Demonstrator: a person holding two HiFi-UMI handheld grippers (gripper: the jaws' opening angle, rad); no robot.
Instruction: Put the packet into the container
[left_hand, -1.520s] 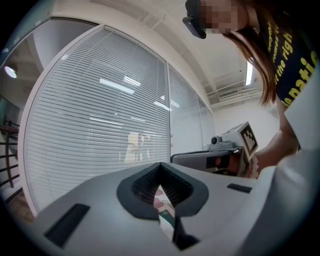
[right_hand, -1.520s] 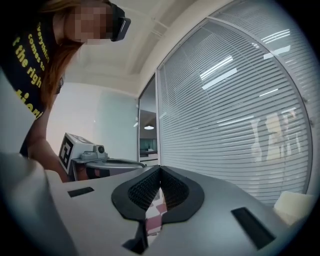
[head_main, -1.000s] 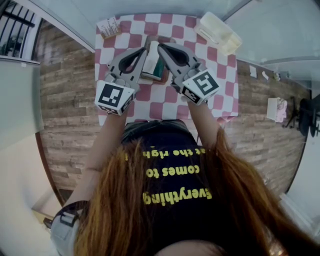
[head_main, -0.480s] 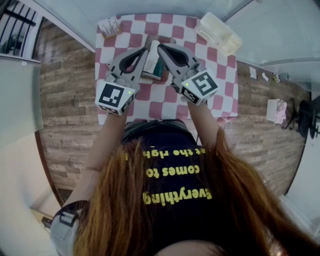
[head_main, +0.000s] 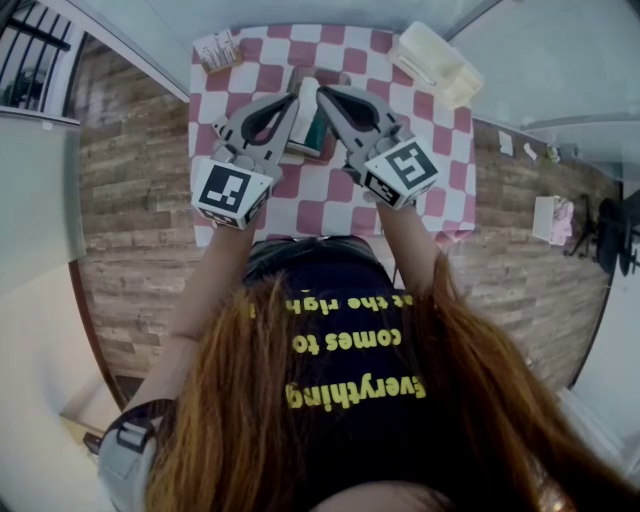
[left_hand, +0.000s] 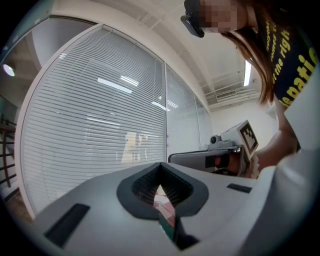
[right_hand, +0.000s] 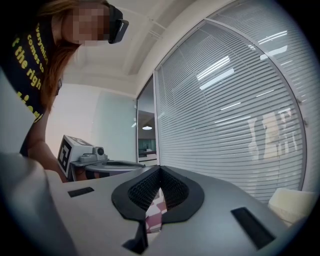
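In the head view a white and teal packet (head_main: 311, 127) lies on the checked tablecloth (head_main: 345, 195), partly hidden by both grippers held above it. The pale translucent container (head_main: 436, 64) stands at the table's far right corner. My left gripper (head_main: 293, 98) and right gripper (head_main: 322, 93) point forward side by side, tips nearly touching each other. In the left gripper view the jaws (left_hand: 160, 165) meet at the tip with nothing between them; a strip of cloth and a teal edge (left_hand: 168, 229) show below. The right gripper (right_hand: 160, 169) is likewise shut and holds nothing.
A small printed box (head_main: 218, 52) sits at the table's far left corner. Glass walls with blinds (left_hand: 95, 115) stand beyond the table. Wood-patterned floor (head_main: 130, 200) lies on both sides. The person's hair and dark shirt (head_main: 340, 380) fill the lower head view.
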